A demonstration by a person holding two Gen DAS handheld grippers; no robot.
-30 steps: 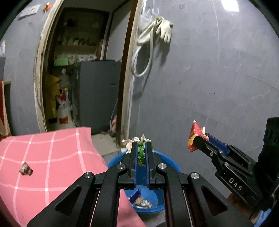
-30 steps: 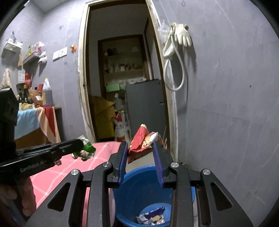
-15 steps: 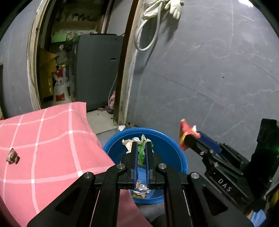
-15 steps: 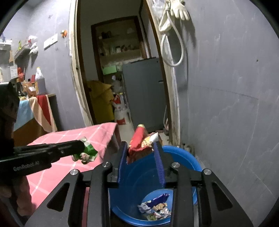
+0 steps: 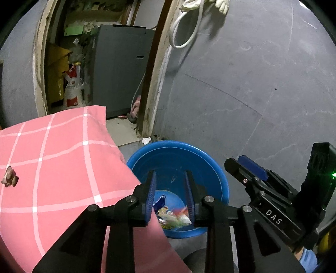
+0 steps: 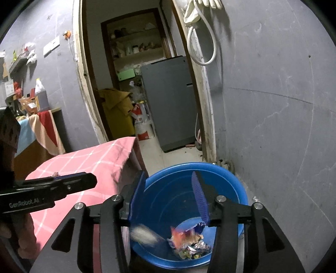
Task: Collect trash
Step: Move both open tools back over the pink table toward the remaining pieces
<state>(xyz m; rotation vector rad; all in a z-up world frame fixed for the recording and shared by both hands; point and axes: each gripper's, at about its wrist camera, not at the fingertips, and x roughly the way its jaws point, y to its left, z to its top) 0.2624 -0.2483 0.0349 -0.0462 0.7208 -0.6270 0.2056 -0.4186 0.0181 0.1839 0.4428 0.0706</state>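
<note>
While both sets of jaws stand wide apart and hold nothing, the left gripper and the right gripper hang over a blue basin on the floor. Straight ahead of and below the left jaws, a heap of crumpled wrappers lies on the basin's bottom; the right wrist view shows the same heap below its jaws, with a red-orange piece and a pale lump blurred beside it, so that I cannot tell whether they rest there or are in the air.

Left of the jaws, just beside the basin, spreads a pink checked cloth, its corner hanging over the basin's near rim in the left view. Ahead of the basin runs pale floor, then a worn door frame and a grey cracked wall to the right. Through the doorway stands a grey cabinet with sacks and a yellow bag.

Only the left view shows a small brownish scrap on the cloth, far left of its jaws. Only the right view shows the back shelves, a wall switch and a cluttered side table draped in striped fabric. A white hose and glove hang on the wall above.
</note>
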